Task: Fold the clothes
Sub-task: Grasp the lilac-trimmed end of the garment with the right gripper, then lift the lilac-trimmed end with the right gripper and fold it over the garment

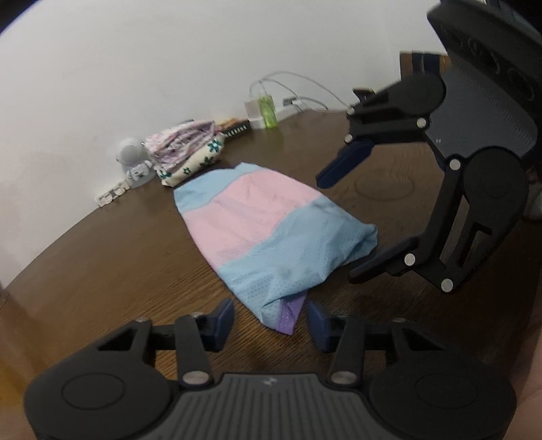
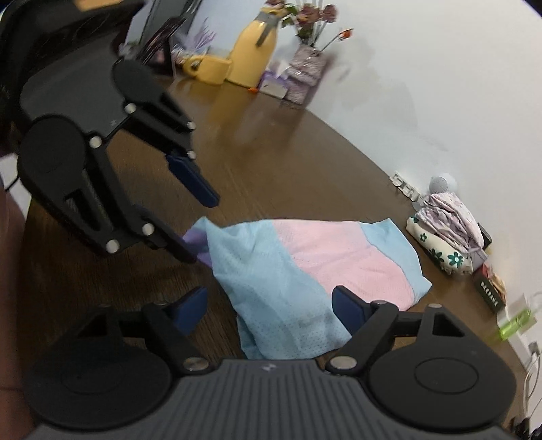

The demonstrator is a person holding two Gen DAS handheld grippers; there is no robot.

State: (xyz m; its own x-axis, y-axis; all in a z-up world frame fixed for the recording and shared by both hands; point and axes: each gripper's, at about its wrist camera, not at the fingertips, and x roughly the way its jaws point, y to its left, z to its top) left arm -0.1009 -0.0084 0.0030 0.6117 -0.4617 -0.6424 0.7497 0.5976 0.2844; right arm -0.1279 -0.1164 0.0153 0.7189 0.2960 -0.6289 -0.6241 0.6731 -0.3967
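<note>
While beside wall, flowers (image 2: 306,17) in vase (image 2: 306,72)

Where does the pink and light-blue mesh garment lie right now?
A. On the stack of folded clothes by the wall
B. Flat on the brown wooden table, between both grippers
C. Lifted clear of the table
B: the pink and light-blue mesh garment rests on the brown wooden table, apart from the folded stack.

Two low wrist views, opposite sides, sharing the striped garment (image 1: 267,233).
</note>
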